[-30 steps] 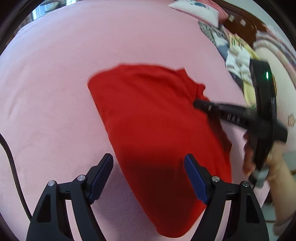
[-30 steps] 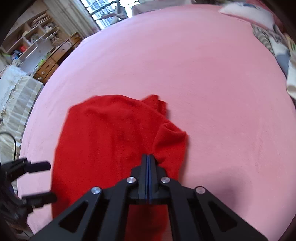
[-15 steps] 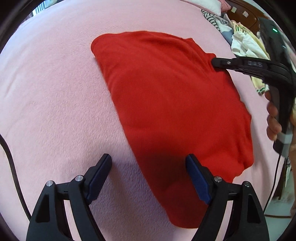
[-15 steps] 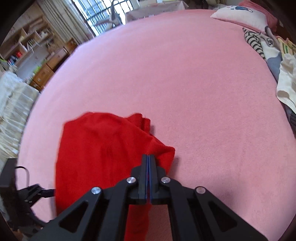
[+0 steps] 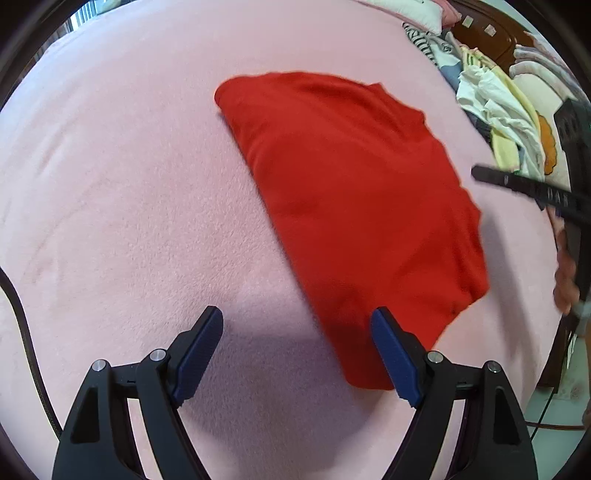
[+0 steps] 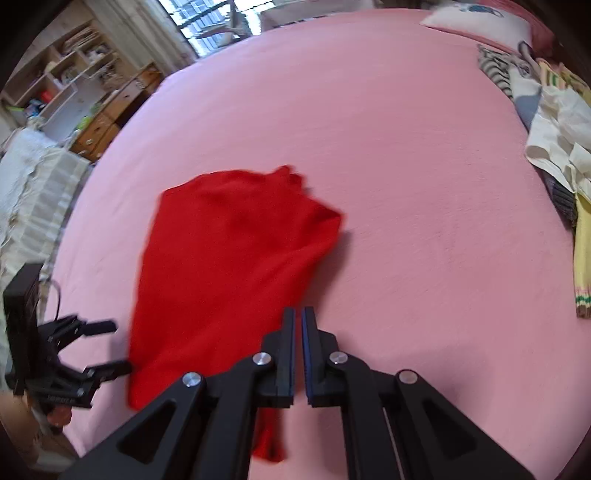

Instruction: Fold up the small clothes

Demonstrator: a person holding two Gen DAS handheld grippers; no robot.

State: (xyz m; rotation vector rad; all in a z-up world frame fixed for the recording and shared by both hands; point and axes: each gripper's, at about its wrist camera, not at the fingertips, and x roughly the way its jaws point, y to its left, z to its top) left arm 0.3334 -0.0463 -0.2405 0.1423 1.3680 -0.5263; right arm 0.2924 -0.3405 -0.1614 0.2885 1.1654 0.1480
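A red garment (image 5: 351, 206) lies folded and flat on the pink bed cover (image 5: 129, 184). My left gripper (image 5: 297, 317) hovers open over the bed at the garment's near corner, its right pad above the red cloth and nothing held. In the right wrist view the same red garment (image 6: 229, 258) lies ahead and left of my right gripper (image 6: 298, 314). That gripper stands shut to a thin slit with nothing in it, raised off the cloth. Seen from the left wrist, the right gripper (image 5: 517, 184) is just off the garment's right edge. The left gripper (image 6: 107, 347) shows at the right wrist view's far left.
A heap of loose clothes (image 6: 554, 147) and a pillow (image 6: 480, 22) lie along the bed's right side. Shelves and drawers (image 6: 74, 92) stand beyond the bed at the left. A dark cable (image 5: 22, 332) runs down the left edge. A person's hand (image 5: 565, 273) holds the right gripper.
My right gripper has let go of the red cloth's folded edge and drawn up and away to the right. The garment now lies flat. My left gripper has shifted back toward the near corner.
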